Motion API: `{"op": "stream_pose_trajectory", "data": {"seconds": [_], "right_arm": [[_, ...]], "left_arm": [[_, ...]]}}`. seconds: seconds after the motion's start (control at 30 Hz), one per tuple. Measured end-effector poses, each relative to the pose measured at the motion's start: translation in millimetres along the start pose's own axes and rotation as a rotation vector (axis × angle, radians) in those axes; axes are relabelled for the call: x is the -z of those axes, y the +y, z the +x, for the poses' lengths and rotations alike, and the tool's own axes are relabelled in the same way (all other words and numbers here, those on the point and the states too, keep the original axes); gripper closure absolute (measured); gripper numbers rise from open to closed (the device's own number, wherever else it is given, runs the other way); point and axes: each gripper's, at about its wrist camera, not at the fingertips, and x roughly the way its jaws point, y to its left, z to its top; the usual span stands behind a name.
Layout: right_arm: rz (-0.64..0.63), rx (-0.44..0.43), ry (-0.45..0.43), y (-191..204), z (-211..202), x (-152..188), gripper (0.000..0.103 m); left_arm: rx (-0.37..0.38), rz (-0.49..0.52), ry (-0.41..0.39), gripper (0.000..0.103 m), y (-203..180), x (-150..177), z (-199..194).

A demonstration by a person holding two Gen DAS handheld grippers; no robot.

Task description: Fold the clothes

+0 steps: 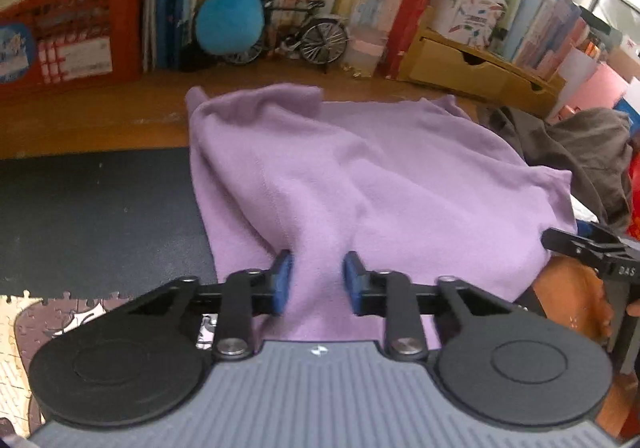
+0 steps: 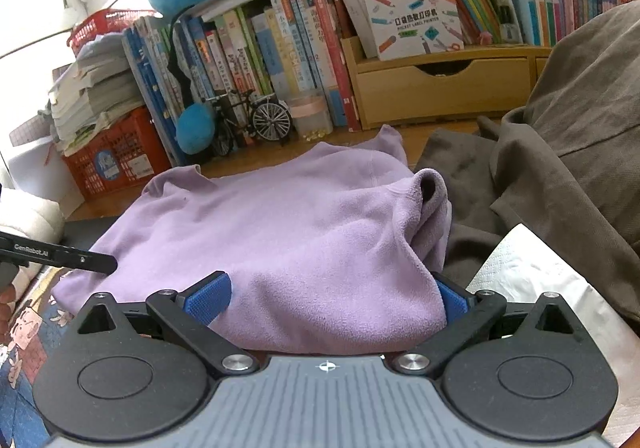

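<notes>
A lilac fleece garment (image 1: 360,176) lies spread over the dark desk mat (image 1: 92,216) and the wooden desk. In the left wrist view my left gripper (image 1: 317,282) is shut on a bunched ridge of its near edge, and folds fan out from the blue pads (image 1: 282,280). The right wrist view shows the same garment (image 2: 280,232) with a rolled cuff at its right. My right gripper (image 2: 330,302) is open wide, its fingers straddling the near hem. The garment hides most of the right pad (image 2: 452,302).
A grey-brown garment (image 2: 560,152) is heaped to the right, beside white paper (image 2: 532,280). Books, a red crate (image 1: 72,36), a blue plush (image 1: 228,20), a model bicycle (image 1: 312,36) and a wooden drawer box (image 2: 440,84) line the back.
</notes>
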Motion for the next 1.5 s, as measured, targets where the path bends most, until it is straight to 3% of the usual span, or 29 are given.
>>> {"op": "stream_pose_trajectory", "data": {"seconds": [0.2,0.33,0.53,0.83,0.93,1.03,1.1,1.13,1.17,1.2,1.33,1.5], "right_arm": [[0.003,0.001,0.002,0.6,-0.3,0.4,0.0],[0.009,-0.008,0.001,1.0,-3.8,-0.6,0.0],[0.0,-0.008,-0.003,0.6,-11.1,-1.7,0.0],[0.016,-0.036,0.007,7.6,-8.5,1.6,0.001],[0.011,-0.067,0.024,14.3,-11.4,2.0,0.013],[0.017,-0.076,0.036,18.8,-16.7,5.3,0.035],[0.082,-0.087,0.05,13.1,-19.7,6.9,0.061],[0.118,-0.084,0.053,8.7,-21.5,6.9,0.068],[0.154,-0.081,0.056,4.2,-23.3,7.0,0.08],[0.176,-0.081,0.06,1.4,-24.9,7.1,0.085],[0.201,-0.085,0.074,-1.3,-33.3,7.3,0.093],[0.239,-0.18,0.099,-3.9,-57.8,11.4,0.094]], "left_arm": [[-0.076,0.138,0.0,0.082,-25.6,0.4,-6.3],[-0.141,0.209,0.018,0.077,-20.7,9.1,-2.6],[-0.21,0.144,0.005,0.086,0.5,15.7,-20.2],[-0.327,0.054,-0.023,0.087,27.3,24.5,-48.5],[-0.21,0.09,-0.06,0.086,9.7,27.4,-53.4],[-0.092,0.126,-0.097,0.083,-8.0,30.2,-58.2],[-0.026,0.16,-0.112,0.078,-21.4,31.4,-56.1],[-0.006,0.175,-0.109,0.069,-27.3,30.7,-50.9],[0.0,0.189,-0.101,0.065,-32.1,29.8,-44.6],[0.004,0.203,-0.092,0.063,-36.7,28.8,-38.0],[-0.09,0.21,0.007,0.061,-36.7,25.2,-1.3],[-0.097,0.227,0.022,0.061,-34.7,37.6,-15.4]]}}
